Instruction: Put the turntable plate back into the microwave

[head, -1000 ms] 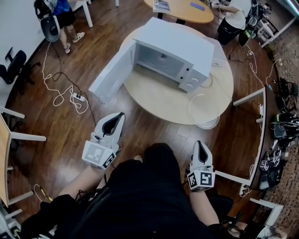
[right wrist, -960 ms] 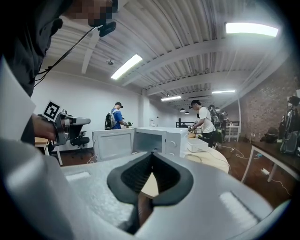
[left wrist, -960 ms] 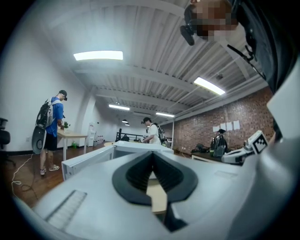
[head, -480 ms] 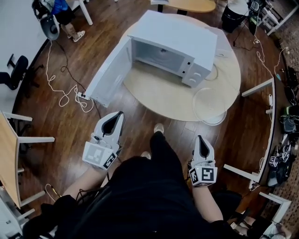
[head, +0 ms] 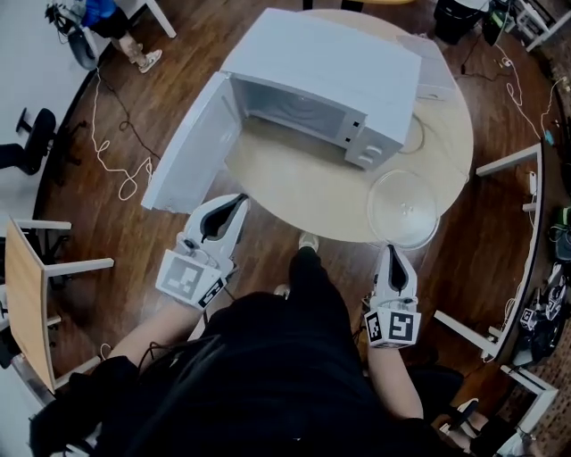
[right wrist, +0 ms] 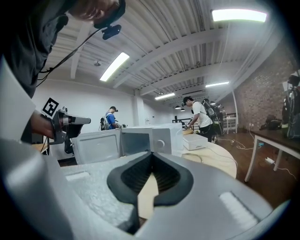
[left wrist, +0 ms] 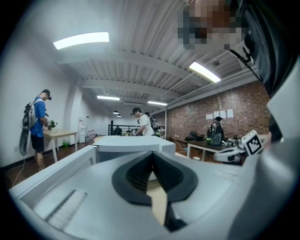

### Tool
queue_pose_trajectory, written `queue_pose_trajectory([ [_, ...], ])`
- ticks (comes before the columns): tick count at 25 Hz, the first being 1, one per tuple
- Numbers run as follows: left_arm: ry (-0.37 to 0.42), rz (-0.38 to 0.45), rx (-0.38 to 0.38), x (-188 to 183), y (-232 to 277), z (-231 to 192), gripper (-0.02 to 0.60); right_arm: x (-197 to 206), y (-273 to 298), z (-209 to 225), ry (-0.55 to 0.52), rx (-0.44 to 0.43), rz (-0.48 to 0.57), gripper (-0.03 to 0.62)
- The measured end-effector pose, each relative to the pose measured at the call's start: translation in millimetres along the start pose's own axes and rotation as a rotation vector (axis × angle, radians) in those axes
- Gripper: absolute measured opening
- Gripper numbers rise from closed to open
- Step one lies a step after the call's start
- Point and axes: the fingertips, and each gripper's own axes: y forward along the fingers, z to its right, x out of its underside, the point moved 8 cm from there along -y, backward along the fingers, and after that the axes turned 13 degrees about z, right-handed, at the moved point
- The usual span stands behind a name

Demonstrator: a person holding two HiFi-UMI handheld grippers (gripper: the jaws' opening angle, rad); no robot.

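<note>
A white microwave [head: 326, 67] stands on the round wooden table [head: 303, 192], its door [head: 187, 147] swung open to the left and its cavity showing nothing inside. The clear glass turntable plate [head: 403, 207] lies flat on the table's near right edge. My left gripper [head: 239, 202] is shut and holds nothing, just off the table's near left edge below the door. My right gripper [head: 393, 250] is also shut and holds nothing, a short way in front of the plate. The left gripper view shows the microwave [left wrist: 126, 143] beyond the shut left gripper [left wrist: 151, 155]; the right gripper view shows the microwave [right wrist: 150, 138] beyond the shut right gripper [right wrist: 151, 154].
A flat white box [head: 435, 80] and a thin cable lie on the table right of the microwave. A white cord [head: 116, 161] trails over the wooden floor at left. A small desk [head: 22, 294] stands at left, white table frames [head: 508, 161] at right. A person [head: 111, 22] stands far left.
Both grippers have come forward to the table's near edge. The microwave and the glass plate now sit closer and lower in the head view. Both jaws stayed shut.
</note>
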Motion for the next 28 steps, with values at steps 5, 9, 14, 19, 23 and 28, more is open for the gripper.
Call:
queue_pose_trajectory([
  [5, 0.007, -0.013, -0.020, -3, 34, -18, 0.006, 7, 30, 17, -0.007, -0.037, -0.034, 0.000],
  [9, 0.017, -0.015, -0.026, -12, 65, -27, 0.006, 5, 54, 33, 0.004, -0.027, -0.019, 0.000],
  [14, 0.045, -0.037, -0.033, -19, 96, -36, 0.006, 15, 81, 43, 0.030, -0.067, -0.032, 0.000],
  [19, 0.054, -0.043, -0.078, -27, 112, -48, 0.006, 24, 105, 46, 0.056, -0.117, -0.071, 0.000],
  [23, 0.044, -0.041, -0.118, -36, 116, -56, 0.006, 23, 122, 48, 0.068, -0.150, -0.085, 0.000],
  [28, 0.046, -0.040, -0.125, -40, 124, -66, 0.006, 21, 136, 35, 0.022, -0.232, -0.092, 0.000],
])
